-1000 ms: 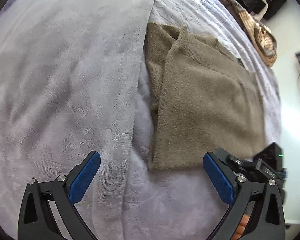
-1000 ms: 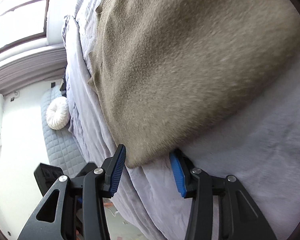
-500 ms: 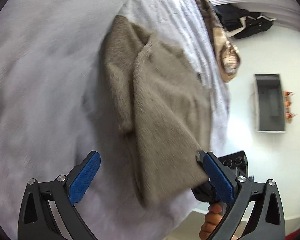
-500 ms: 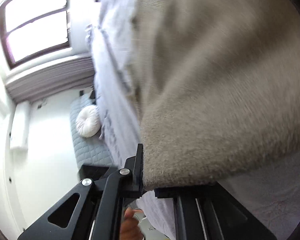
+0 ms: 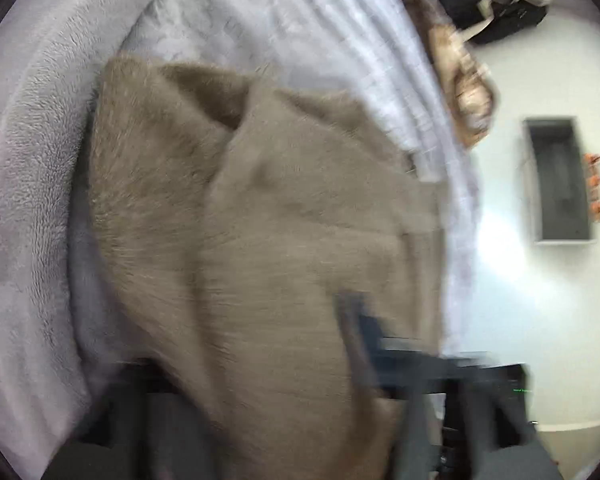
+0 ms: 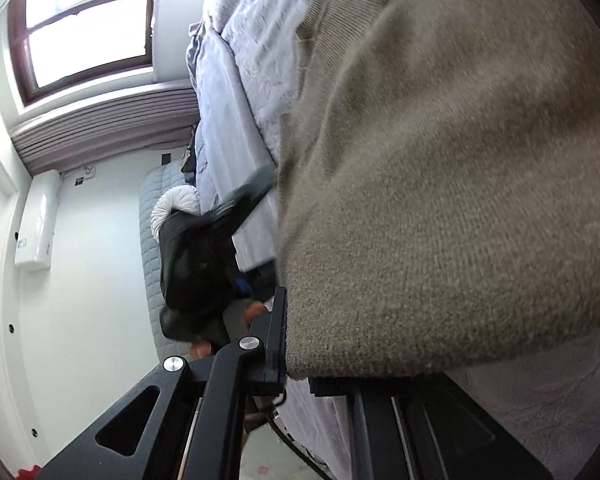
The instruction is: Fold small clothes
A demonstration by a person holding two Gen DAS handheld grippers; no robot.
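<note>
We clamped right claw point(image 6: 296, 380) on sweater point(image 6: 440, 200) hem corner. Left claw point(image 5: 300, 392) had just been closing, sweater between jaws, seemingly gripping. Sweater lay on bed point(image 5: 28, 200); probably lifting edge for fold.

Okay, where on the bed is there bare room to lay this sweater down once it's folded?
Bare fleece blanket lies left of the tan sweater, and bare quilt beyond it. The far edge by the patterned cloth is crowded.

A pale lavender bedspread point(image 6: 236, 92) covers the bed. Beside it a round white cushion point(image 6: 172, 212) lies on a quilted grey bench point(image 6: 150, 240). Above it a window point(image 6: 84, 28); a white wall unit point(image 6: 36, 224) hangs below.
</note>
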